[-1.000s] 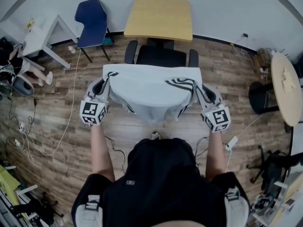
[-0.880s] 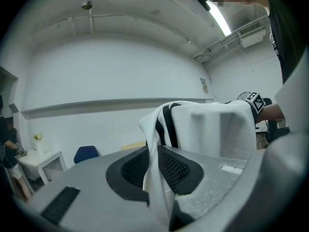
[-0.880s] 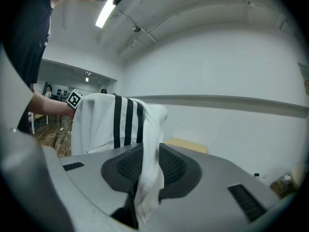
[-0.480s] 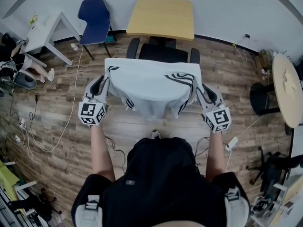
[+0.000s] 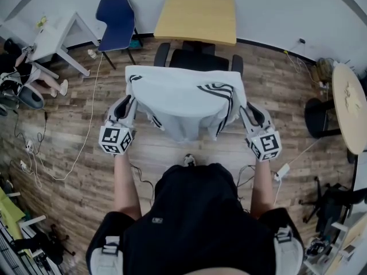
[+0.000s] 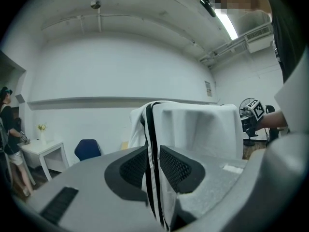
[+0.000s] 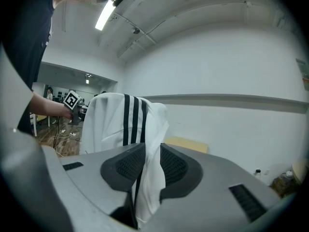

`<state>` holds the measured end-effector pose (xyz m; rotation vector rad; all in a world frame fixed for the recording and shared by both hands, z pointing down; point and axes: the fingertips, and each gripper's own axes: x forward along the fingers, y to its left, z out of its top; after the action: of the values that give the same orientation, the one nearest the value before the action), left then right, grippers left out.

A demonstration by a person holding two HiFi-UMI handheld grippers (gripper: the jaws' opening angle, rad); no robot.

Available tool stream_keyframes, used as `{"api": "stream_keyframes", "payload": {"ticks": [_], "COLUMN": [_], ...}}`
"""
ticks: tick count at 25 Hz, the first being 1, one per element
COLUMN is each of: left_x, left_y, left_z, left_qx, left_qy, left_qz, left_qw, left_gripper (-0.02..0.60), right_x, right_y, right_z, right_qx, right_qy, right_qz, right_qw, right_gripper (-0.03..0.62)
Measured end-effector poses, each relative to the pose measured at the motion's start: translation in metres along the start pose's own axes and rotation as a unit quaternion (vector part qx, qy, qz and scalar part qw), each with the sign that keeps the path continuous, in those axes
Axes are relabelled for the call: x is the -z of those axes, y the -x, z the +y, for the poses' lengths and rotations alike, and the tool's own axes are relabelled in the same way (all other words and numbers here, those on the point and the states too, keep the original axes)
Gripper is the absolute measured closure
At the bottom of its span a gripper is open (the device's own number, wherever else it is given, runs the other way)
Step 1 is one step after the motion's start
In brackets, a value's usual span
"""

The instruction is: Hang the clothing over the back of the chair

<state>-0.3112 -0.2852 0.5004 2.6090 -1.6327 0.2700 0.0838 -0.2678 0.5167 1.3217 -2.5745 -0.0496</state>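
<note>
Seen from the head view, a person held a white garment (image 5: 183, 99) with black stripes spread wide over the back of a black office chair (image 5: 198, 59), which stood at 12 o'clock from them. A yellow surface (image 5: 195, 19) stood beyond the chair.

The left gripper (image 5: 129, 101) sat at the cloth's 9 o'clock edge. In the left gripper view, its jaws pinched a striped fold. The right gripper (image 5: 243, 105) sat at the 3 o'clock edge. Its jaws were easing closed after spreading, with fabric hanging loosely between them and not visibly squeezed.

Compared with a second before, the garment had shifted toward 12 o'clock. Its far edge covered more of the chair's backrest, and less black showed above it. Both grippers had followed, still flanking the cloth above the wooden floor (image 5: 166, 150).
</note>
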Motion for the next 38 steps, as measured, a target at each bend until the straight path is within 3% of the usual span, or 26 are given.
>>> {"api": "stream_keyframes", "payload": {"ticks": [8, 13, 24, 38], "left_x": [-0.003, -0.002, 0.007, 0.014], "left_y": [0.005, 0.013, 0.034, 0.064], "left_z": [-0.025, -0.042, -0.09, -0.141], "left_qx": [0.001, -0.012, -0.027, -0.049], "left_qy": [-0.001, 0.009, 0.024, 0.039], "left_qz": [0.005, 0.005, 0.014, 0.016], "left_qw": [1.0, 0.9999, 0.9992, 0.9979], "left_gripper": [0.55, 0.578, 0.58, 0.581], "right_x": [0.002, 0.001, 0.022, 0.027], "right_y": [0.007, 0.01, 0.032, 0.053], "right_z": [0.005, 0.007, 0.009, 0.019], "right_qx": [-0.042, -0.063, -0.103, -0.15], "right_qy": [0.016, 0.027, 0.019, 0.033], "right_qz": [0.01, 0.025, 0.057, 0.058], "right_qw": [0.999, 0.997, 0.993, 0.987], "right_gripper": [0.566, 0.571, 0.593, 0.599]}}
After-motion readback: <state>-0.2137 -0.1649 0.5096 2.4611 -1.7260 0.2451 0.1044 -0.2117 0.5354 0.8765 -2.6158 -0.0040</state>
